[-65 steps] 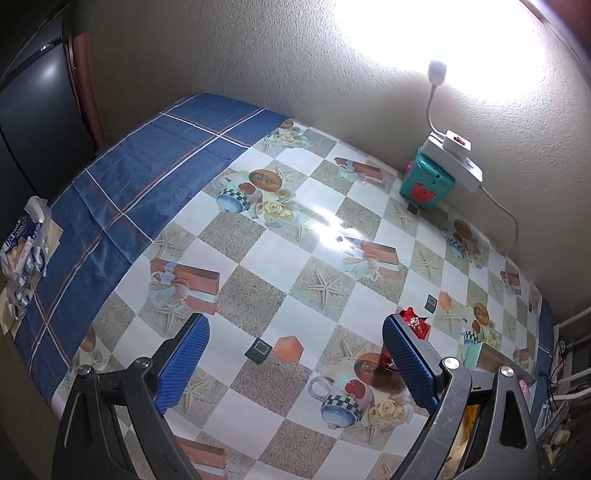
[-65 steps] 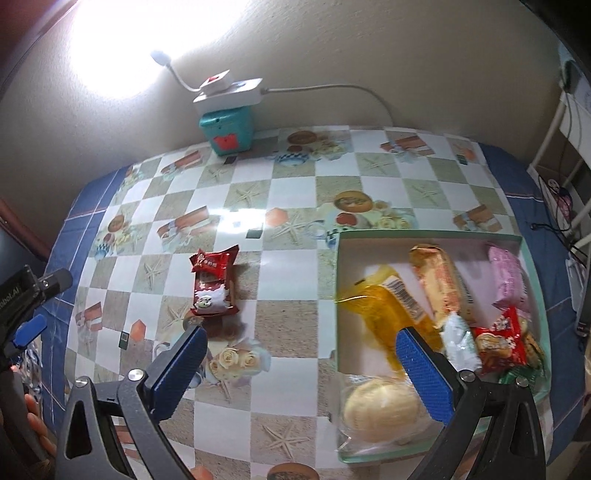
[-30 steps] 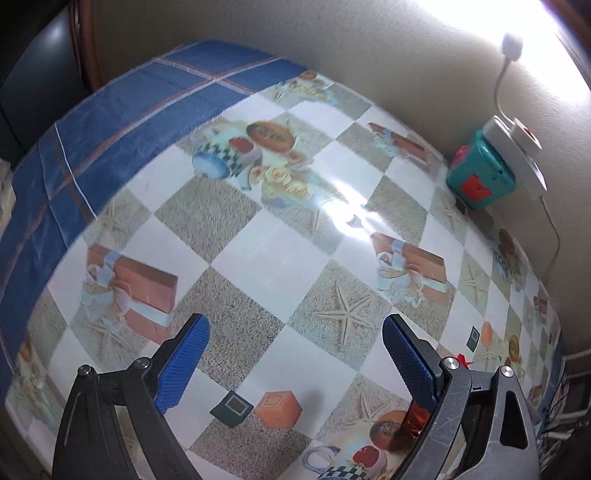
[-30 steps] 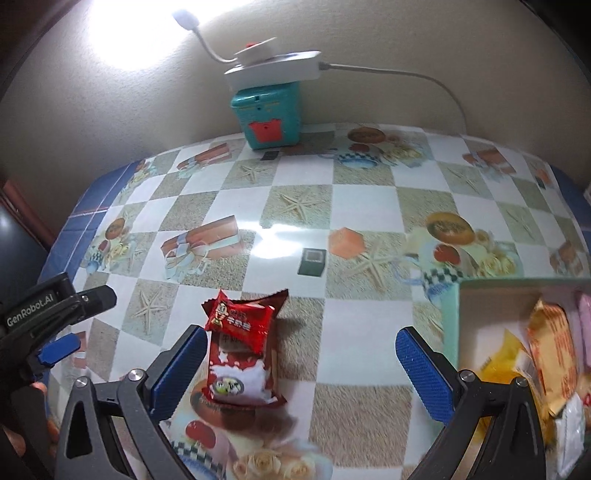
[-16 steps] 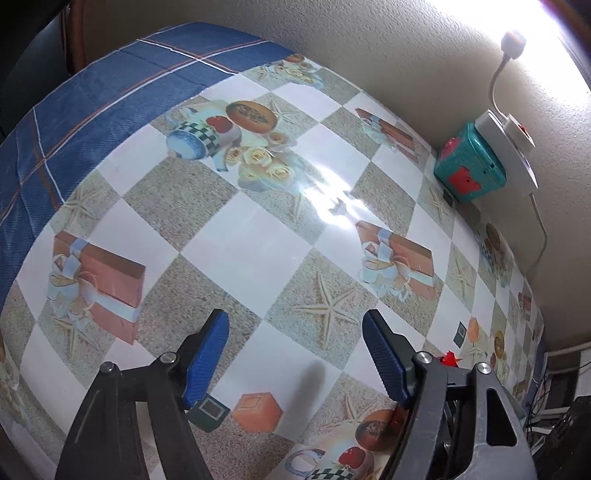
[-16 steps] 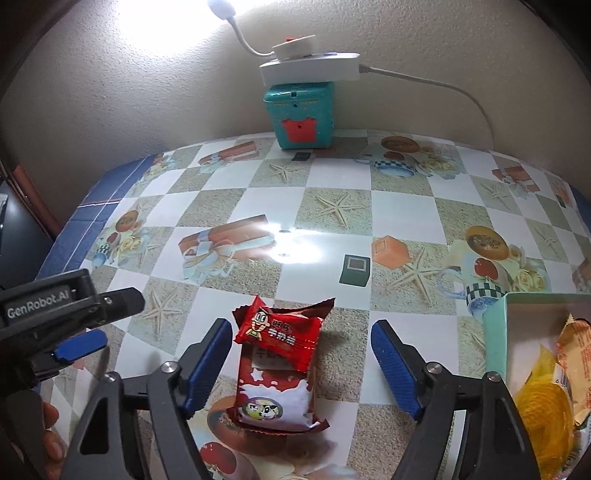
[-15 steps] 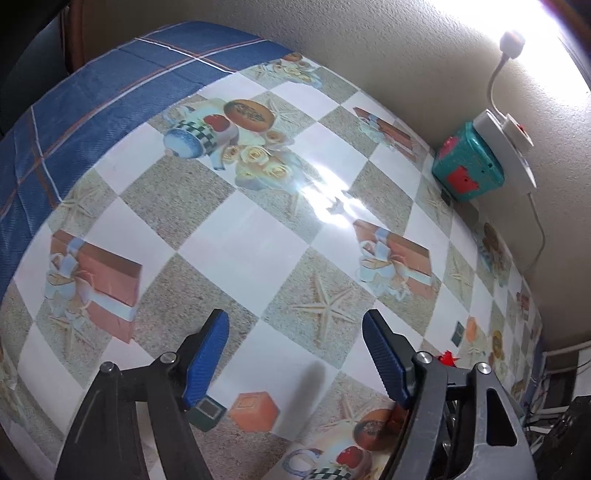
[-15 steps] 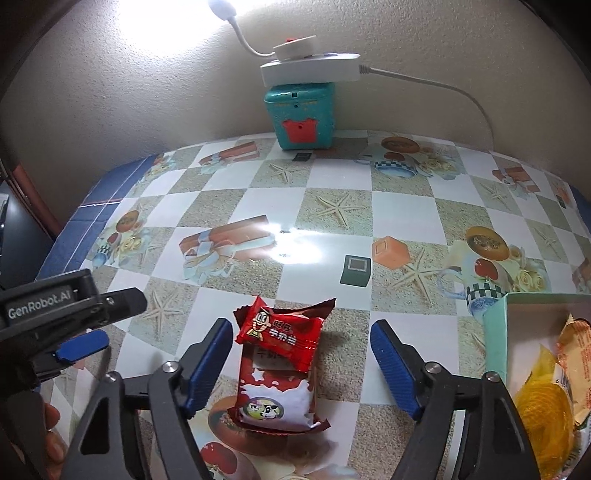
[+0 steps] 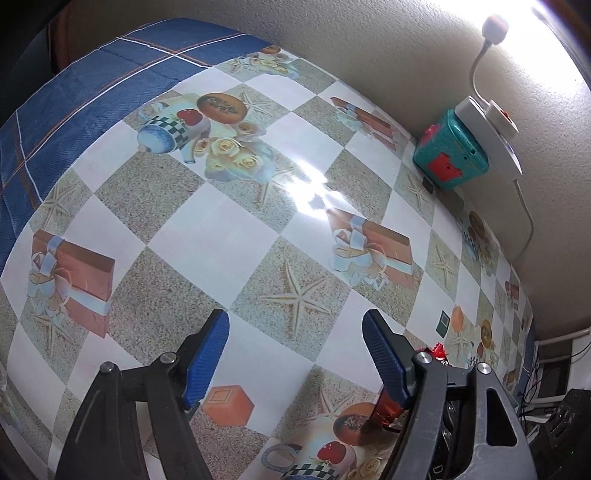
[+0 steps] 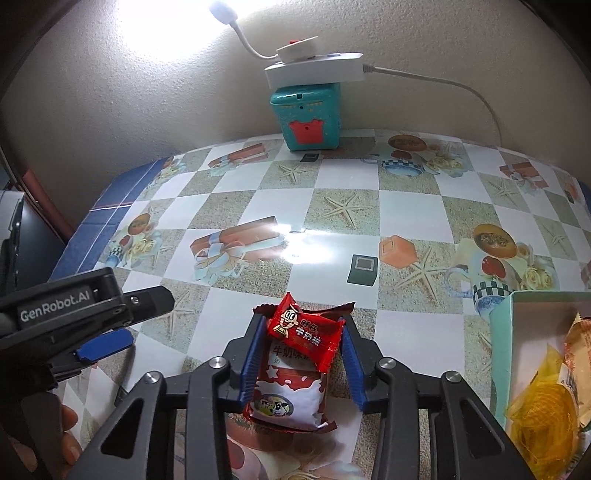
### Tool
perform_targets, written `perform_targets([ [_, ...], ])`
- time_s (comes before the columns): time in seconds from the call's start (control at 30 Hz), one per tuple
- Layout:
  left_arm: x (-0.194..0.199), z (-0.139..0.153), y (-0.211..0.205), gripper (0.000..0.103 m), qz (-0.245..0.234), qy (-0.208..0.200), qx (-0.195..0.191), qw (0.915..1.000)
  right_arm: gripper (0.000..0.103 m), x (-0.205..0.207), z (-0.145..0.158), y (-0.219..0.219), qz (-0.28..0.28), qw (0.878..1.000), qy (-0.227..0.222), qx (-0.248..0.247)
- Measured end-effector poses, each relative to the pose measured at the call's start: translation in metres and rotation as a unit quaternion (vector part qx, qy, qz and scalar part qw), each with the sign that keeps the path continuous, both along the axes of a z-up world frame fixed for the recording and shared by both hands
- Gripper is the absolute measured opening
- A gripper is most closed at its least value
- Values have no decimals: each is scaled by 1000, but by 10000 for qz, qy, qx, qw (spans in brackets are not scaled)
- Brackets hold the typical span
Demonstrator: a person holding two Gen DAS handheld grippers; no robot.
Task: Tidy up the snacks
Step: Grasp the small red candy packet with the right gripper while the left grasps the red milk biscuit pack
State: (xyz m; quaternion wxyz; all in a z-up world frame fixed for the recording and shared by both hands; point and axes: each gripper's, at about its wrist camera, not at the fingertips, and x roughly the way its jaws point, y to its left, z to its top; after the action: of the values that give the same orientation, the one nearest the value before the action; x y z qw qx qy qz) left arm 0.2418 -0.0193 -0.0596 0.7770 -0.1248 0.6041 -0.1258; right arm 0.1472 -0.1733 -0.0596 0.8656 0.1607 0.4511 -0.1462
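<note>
Closing in from the wide spread of a moment ago, the right gripper (image 10: 301, 354) now has its blue pads pressed against both long sides of the red-and-white snack pack (image 10: 291, 384), which lies flat on the patterned tablecloth (image 10: 332, 206). A smaller red candy packet (image 10: 304, 334) sits on top of the pack's far end, between the two pads; whether the pads touch this upper packet too is hard to tell from this angle.

Taking the teal box (image 10: 309, 118) at the wall as landmark, the clamped pack lies well in front of it, toward the camera. A white power strip (image 10: 314, 70) rests on top of the teal box, with a gooseneck lamp (image 10: 221, 11) rising from it to the left and a cord trailing off to the right. Right of and well in front of the teal box, the open snack tray (image 10: 500, 354) shows at the frame edge, holding a yellow wrapped snack (image 10: 543, 413).

The left gripper (image 9: 295, 350) hovers over bare tablecloth, left of and well in front of the teal box (image 9: 448, 158), its jaws apart with nothing between them. Past its right finger a scrap of red wrapper (image 9: 386, 408) shows.
</note>
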Motion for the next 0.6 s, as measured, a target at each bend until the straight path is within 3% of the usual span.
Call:
perform_targets([
  [0.37,-4,6,-16,75,-259,-4,-255,9993,36,-4,4,-10,-78,9999,-31,66],
  [0.6,-11,6,-33,75,-579,51,-373,9976,36,-16,19,-36,-480,9988,-44,45],
])
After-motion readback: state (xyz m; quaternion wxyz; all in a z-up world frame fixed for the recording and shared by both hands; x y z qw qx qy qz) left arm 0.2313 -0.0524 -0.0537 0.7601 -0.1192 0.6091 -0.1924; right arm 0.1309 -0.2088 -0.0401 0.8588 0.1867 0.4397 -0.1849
